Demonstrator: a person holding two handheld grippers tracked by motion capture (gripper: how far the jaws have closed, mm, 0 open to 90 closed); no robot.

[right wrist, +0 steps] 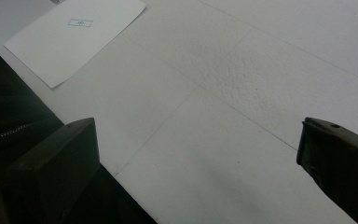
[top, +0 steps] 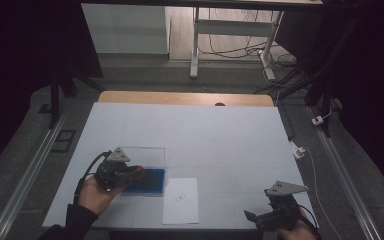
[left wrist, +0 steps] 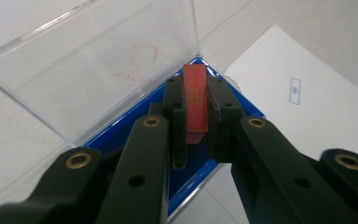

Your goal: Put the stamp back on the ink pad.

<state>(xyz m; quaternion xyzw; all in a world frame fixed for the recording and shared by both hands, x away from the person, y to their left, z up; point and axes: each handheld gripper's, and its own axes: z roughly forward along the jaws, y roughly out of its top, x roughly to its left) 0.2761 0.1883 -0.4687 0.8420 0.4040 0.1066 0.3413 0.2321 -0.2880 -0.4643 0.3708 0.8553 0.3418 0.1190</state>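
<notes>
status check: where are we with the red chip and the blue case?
Done: the clear lid of the blue case stands open, and the left gripper is shut on the red chip above the case. In hand: the chip, pinched upright. Left: likely setting it on the white sheet, near its printed box; the right gripper waits open.

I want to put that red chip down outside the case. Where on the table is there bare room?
The widest bare stretch is the table beyond the clear case and the paper sheet, reaching its far wooden edge. Also free: between the sheet and the right tongs. Crowded: around the left tongs, shut on the red chip over the case.
</notes>
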